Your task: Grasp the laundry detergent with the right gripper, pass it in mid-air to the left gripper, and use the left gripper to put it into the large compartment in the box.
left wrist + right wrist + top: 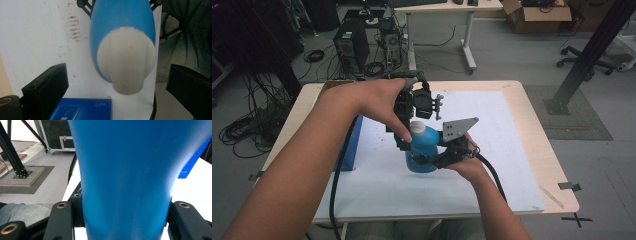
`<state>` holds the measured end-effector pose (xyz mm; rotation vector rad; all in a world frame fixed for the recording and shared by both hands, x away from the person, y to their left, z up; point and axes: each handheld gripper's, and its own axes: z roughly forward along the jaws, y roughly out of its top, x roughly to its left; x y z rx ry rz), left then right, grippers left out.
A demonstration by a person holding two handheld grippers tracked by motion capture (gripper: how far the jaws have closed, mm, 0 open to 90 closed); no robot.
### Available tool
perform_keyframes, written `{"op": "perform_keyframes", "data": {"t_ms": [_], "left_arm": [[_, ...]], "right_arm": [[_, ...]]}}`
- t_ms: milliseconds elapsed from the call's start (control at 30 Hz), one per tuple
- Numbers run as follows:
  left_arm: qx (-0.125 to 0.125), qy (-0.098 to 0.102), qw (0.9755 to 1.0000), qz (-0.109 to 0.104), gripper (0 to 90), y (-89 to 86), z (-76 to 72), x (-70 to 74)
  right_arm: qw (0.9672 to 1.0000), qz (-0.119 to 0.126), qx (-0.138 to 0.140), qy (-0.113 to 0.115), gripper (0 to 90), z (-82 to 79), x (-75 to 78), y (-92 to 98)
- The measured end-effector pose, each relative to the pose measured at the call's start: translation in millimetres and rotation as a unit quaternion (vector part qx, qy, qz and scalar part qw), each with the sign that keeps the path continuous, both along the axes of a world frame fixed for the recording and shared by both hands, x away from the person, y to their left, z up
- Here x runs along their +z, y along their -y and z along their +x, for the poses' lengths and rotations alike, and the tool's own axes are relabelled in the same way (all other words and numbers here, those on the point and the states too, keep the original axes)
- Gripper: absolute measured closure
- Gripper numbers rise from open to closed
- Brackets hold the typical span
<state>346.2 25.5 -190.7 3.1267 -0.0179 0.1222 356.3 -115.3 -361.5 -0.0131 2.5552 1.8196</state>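
Grip on the blue bottle is coming from the right gripper, whose jaws are clamping the bottle's body from both sides and holding it upright over the white mat near the middle of the table. The left gripper is hanging just above the white cap, its jaws standing wide on either side of the cap without touching it. The step in hand is likely taking hold of the cap to unscrew it, so the left jaws are needing to drop squarely around the cap's ribbed sides and close evenly while the right grip is holding firm against the twist. Room is lying open to the right and front of the mat; the blue box is sitting near the left edge, close beside the left forearm.
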Motion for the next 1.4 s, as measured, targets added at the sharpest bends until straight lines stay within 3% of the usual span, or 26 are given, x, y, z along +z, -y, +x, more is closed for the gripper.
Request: {"op": "perform_keyframes", "data": {"t_ms": [600,1100,1400], "left_arm": [[0.003,0.006,0.9999,0.008,4.3,7.5,-2.5,-5.4],[0.010,0.027,0.9995,0.016,4.5,9.0,-1.0,-12.5],[0.012,0.030,0.9992,0.021,9.6,7.7,-0.9,-13.8]], "right_arm": [[1.0000,0.003,0.006,0.007,45.3,-0.5,2.9,-13.2],[1.0000,0.004,0.000,0.005,45.3,-1.1,5.2,-17.4],[0.9999,0.007,0.000,0.009,45.4,-1.5,8.9,-18.7]]}}
